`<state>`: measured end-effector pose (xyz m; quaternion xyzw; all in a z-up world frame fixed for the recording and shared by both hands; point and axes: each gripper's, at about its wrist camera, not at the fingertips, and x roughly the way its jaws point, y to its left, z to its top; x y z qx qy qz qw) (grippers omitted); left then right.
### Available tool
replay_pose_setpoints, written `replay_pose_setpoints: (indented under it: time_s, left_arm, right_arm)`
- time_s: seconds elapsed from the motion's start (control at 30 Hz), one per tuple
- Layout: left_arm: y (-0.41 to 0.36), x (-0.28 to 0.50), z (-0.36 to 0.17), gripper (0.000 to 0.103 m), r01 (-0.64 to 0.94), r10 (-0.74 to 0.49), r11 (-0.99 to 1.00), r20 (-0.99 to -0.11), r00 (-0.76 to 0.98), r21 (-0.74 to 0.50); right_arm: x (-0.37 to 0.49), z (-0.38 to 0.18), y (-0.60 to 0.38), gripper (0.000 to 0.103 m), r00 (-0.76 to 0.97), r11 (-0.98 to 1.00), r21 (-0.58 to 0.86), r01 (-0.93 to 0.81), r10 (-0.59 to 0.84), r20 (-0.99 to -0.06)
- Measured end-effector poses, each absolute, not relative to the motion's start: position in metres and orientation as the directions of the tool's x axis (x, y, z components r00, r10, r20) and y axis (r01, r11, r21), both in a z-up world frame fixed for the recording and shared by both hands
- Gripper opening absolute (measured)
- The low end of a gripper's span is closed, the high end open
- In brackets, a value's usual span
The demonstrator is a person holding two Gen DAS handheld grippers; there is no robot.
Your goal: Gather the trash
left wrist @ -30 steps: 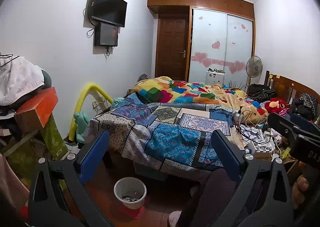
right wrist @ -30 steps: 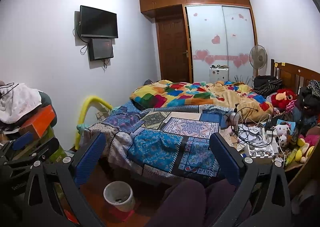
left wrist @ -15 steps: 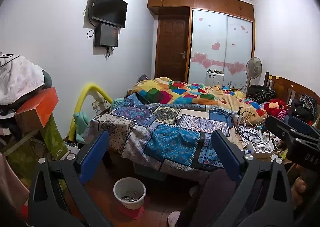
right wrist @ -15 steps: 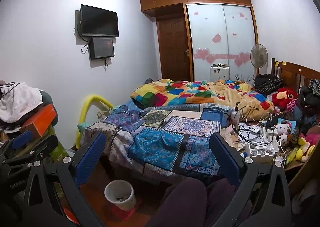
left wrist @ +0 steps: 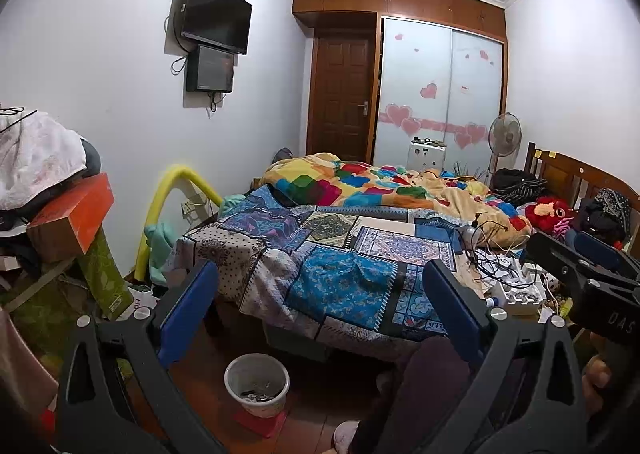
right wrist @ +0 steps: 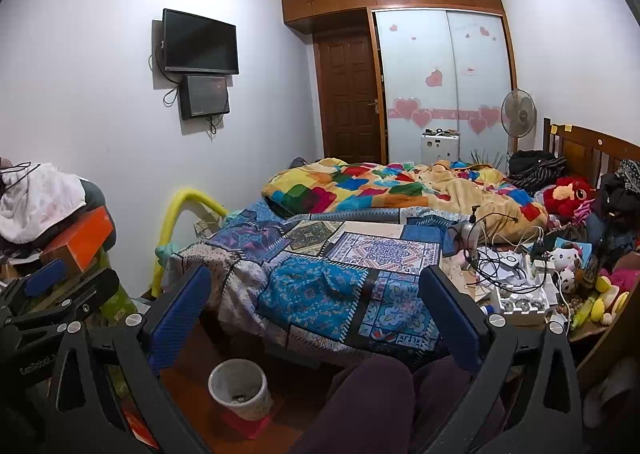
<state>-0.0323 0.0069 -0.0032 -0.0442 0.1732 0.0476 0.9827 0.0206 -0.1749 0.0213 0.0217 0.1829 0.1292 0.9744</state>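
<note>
- While both grippers are held level above the person's lap, the left gripper has its 2 blue-padded jaws spread wide with nothing between them.
- So too the right gripper: jaws wide apart, empty, aimed at the bed.
- From the left wrist view the right gripper shows at the far right edge, with a hand wrapped around its handle.
- From the right wrist view the left gripper shows at the left edge, near an orange box.
- A white waste bin stands on the wooden floor at the foot of the bed, on a red mat; scraps lie in its bottom.
- Seen from the right wrist, the bin sits low between the jaws, nearer the left one, just beside the person's dark trouser leg.
- A patchwork bedspread covers the near half of the bed, with a rumpled colourful quilt behind it.
- On the bed's right side lies clutter: tangled cables, a white tray-like pack, plush toys.
- Which of these pieces is trash cannot be told.
- A TV hangs on the left wall; a standing fan stands by the wardrobe.
</note>
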Motion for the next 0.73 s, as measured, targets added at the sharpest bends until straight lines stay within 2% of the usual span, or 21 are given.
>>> replay_pose_setpoints:
  time_s: [0.73]
  left_arm:
    - [0.0027,-0.0338,-0.0024,0.103,-0.081,0.053,0.994,-0.343,0.938,-0.068]
  right_arm:
    - [0.0201,0.0203,-0.1746,0.103,0.898,0.965,0.086,-0.248,0.262,-0.354]
